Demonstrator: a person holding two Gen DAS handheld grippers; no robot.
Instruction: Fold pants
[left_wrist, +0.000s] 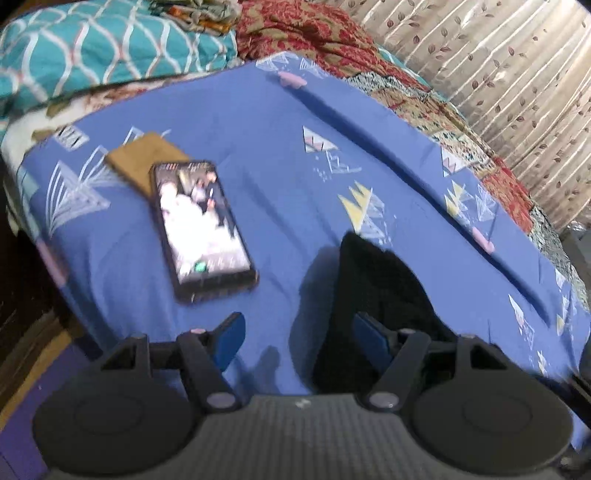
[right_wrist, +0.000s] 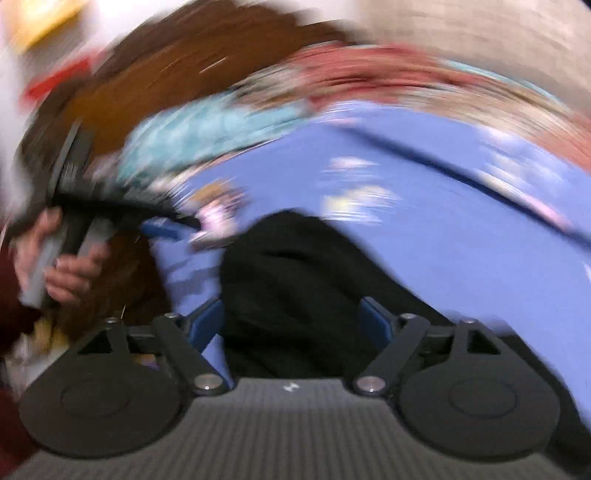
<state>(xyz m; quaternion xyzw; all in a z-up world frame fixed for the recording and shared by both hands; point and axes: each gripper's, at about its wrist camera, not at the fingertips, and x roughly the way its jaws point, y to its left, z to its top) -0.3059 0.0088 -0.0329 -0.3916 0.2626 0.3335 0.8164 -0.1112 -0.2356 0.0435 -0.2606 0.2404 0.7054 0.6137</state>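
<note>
The black pants lie bunched on the blue bedsheet, low and right of centre in the left wrist view. My left gripper is open just above the sheet; its right blue pad is at the pants' left edge. In the blurred right wrist view the pants fill the space between the open fingers of my right gripper. The left gripper and the hand holding it also show at the left there.
A lit phone lies on the sheet to the left, overlapping a brown wallet-like item. A teal patterned pillow and red patterned blankets are piled at the far side. A curtain hangs at the right.
</note>
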